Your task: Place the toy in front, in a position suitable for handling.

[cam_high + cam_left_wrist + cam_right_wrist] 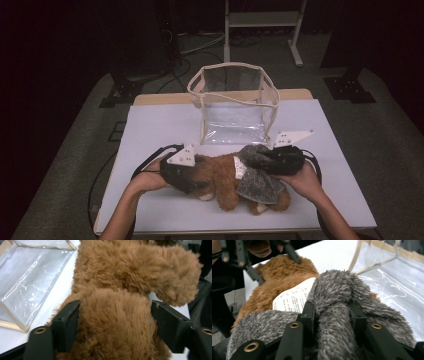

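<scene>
A brown plush toy (pixel 222 177) with a grey fuzzy part (pixel 257 185) lies on the white table (pixel 150 130) near its front edge. My left gripper (pixel 196 181) comes in from the left, and its jaws press on both sides of the toy's brown fur (pixel 115 322). My right gripper (pixel 260 156) comes from the right and is shut on a fold of the grey fuzzy part (pixel 334 315). A white printed label (pixel 292 298) shows between the grey and brown fur. The left gripper (pixel 249 255) also appears far off in the right gripper view.
A clear plastic bag (pixel 235 100) with cream trim stands open-topped just behind the toy, mid table. Its clear wall (pixel 27 277) lies close to the toy's left. Cables trail from both grippers. A white frame (pixel 262 30) stands on the floor beyond the table.
</scene>
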A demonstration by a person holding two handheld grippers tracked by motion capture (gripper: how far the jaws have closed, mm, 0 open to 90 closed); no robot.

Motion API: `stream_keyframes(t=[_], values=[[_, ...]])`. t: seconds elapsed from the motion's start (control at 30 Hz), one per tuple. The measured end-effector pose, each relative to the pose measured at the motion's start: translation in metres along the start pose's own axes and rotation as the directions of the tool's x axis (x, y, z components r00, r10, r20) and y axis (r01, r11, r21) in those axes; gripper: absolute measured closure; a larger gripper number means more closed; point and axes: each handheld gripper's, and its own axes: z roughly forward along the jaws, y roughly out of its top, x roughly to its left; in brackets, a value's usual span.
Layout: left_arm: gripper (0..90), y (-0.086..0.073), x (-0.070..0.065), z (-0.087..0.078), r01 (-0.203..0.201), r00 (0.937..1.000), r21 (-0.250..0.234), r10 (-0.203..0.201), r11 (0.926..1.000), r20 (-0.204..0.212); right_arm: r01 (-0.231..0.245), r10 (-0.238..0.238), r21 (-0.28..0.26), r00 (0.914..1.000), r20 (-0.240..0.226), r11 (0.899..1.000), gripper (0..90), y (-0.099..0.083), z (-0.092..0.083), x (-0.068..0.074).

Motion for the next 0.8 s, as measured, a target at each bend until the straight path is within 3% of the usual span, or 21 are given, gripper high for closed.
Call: stream_keyframes(t=[0.1, 0.2, 0.27, 0.37, 0.5, 0.67, 0.8], values=[[20.7, 0.004, 0.003, -0.004, 0.016, 0.9996, -0.005, -0.016, 0.9999, -0.022, 0.024, -0.024, -0.005, 0.9997, -0.006, 1.0, 64.0, -0.006, -0.004, 0.006], [26.1, 0.004, 0.003, -0.001, 0.012, 0.9999, 0.021, -0.012, 0.9997, 0.0, 0.032, -0.032, 0.004, 0.9993, -0.021, 0.999, 64.0, -0.009, -0.01, 0.011], [25.9, 0.002, -0.003, 0.006, -0.011, 0.9999, 0.051, 0.011, 0.9987, 0.006, 0.036, -0.036, 0.012, 0.9993, -0.004, 0.999, 64.0, -0.008, -0.012, 0.013], [26.0, 0.0, -0.006, 0.006, -0.014, 0.9999, 0.045, 0.013, 0.9989, 0.004, 0.041, -0.041, 0.003, 0.9988, 0.029, 0.999, 63.7, -0.003, -0.015, 0.012], [26.1, -0.002, -0.009, 0.004, -0.023, 0.9997, 0.046, 0.023, 0.9987, 0.009, 0.028, -0.028, -0.009, 0.999, 0.035, 1.0, 63.5, 0.001, -0.015, 0.009], [24.1, -0.003, -0.009, -0.001, -0.026, 0.9994, 0.047, 0.025, 0.9985, 0.022, 0.044, -0.044, -0.007, 0.999, 0.008, 0.999, 62.9, -0.005, -0.008, 0.016], [22.4, 0.006, -0.005, -0.005, -0.018, 0.9997, 0.026, 0.017, 0.9995, 0.015, 0.047, -0.047, -0.01, 0.9988, -0.015, 0.999, 62.7, -0.013, -0.008, 0.021]])
